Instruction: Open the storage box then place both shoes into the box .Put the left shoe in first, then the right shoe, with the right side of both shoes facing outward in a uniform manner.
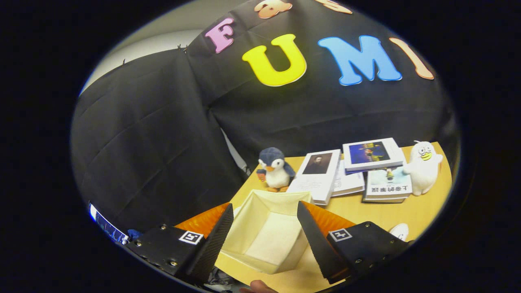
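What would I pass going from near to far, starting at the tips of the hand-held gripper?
Open hand-held gripper → open cream storage box between its fingers → penguin plush beyond the box → black cloth wall.

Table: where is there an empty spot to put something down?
Bare table lies between the open storage box and the books. The box is empty too. It is crowded at the back: penguin toy, books, white duck toy. The open gripper straddles the box.
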Motion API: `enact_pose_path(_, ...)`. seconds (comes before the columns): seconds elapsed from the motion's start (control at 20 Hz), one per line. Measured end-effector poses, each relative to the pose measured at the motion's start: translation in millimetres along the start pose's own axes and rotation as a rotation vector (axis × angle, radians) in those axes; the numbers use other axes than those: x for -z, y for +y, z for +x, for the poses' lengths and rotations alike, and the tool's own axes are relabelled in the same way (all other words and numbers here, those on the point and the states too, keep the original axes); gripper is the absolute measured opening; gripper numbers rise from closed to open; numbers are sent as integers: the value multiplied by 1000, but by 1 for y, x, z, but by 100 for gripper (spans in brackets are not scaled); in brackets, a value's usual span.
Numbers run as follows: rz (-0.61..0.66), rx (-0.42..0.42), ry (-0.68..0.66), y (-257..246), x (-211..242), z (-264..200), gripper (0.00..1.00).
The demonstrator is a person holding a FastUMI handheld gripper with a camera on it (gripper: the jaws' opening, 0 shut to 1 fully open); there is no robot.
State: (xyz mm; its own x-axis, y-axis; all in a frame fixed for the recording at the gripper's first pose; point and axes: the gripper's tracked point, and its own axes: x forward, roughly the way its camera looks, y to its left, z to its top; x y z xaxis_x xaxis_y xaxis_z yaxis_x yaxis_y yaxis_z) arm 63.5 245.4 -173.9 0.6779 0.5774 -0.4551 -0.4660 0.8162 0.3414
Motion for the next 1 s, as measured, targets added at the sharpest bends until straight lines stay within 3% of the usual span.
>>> enact_pose_path(0.45, 13, 324, -7, -142, 56, -65, 96)
enact_pose_path(0.7, 26, 401, 41, -178, 93, -82, 97)
enact_pose_path(1.0, 42, 422, 221, -195, 166, -69, 97)
